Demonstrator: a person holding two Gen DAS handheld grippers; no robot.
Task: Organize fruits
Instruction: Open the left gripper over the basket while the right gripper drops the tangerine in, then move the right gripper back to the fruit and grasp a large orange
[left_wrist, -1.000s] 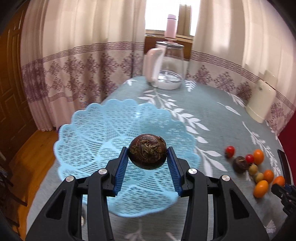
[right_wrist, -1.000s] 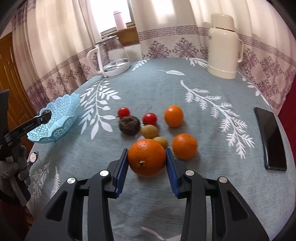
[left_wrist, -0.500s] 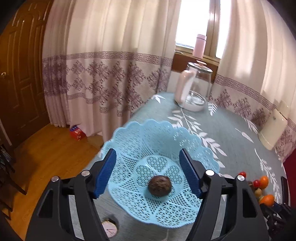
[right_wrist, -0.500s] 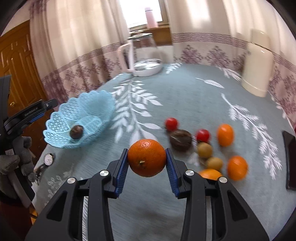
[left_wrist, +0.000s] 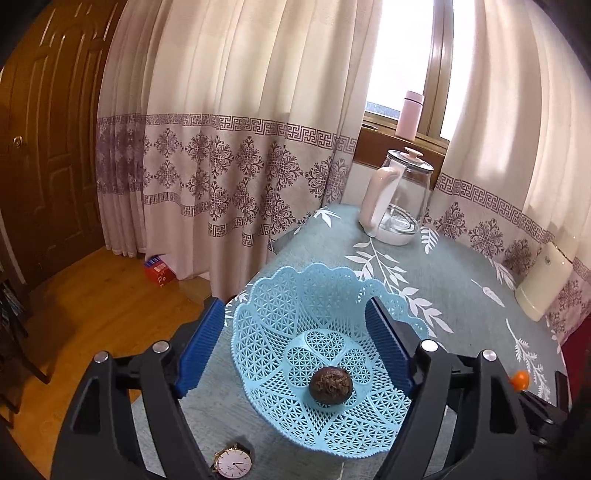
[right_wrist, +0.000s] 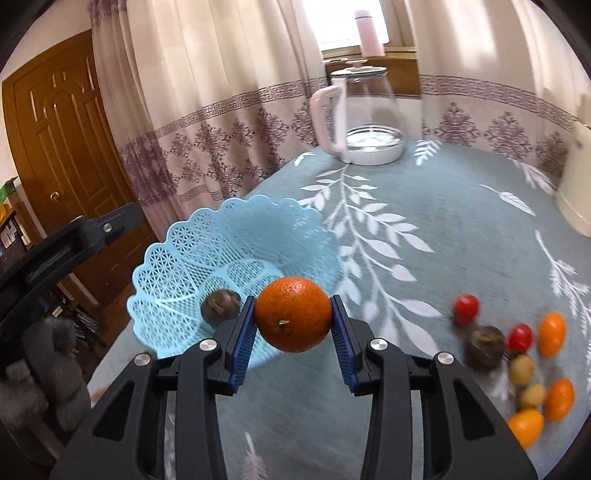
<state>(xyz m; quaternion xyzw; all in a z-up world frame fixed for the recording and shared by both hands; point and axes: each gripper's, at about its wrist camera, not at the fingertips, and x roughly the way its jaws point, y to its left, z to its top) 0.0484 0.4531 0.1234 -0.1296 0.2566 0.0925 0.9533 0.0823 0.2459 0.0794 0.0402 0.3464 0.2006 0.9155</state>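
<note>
A light blue lattice basket (left_wrist: 280, 314) (right_wrist: 192, 251) stands near the table's left corner with one dark brown fruit (left_wrist: 330, 384) (right_wrist: 219, 306) lying in it. My left gripper (left_wrist: 295, 343) hangs open above the basket, nothing between its blue pads. My right gripper (right_wrist: 293, 325) is shut on an orange (right_wrist: 293, 314), held just at the basket's near right rim. Loose fruit lies at the right: two red tomatoes (right_wrist: 465, 306), a second dark brown fruit (right_wrist: 484, 347), oranges (right_wrist: 552, 334) and small brownish fruits (right_wrist: 521, 369).
A glass kettle (left_wrist: 399, 199) (right_wrist: 365, 118) stands at the table's far side, a cream thermos (left_wrist: 543, 284) at the right. A wristwatch (left_wrist: 232, 465) lies by the near table edge. A gloved hand (right_wrist: 48, 362) holds the left gripper. The wooden floor and a door lie left.
My left gripper let the brown fruit drop into the basket, opened and pulled back upward. My right gripper carried the orange left from the fruit pile to the basket's rim.
</note>
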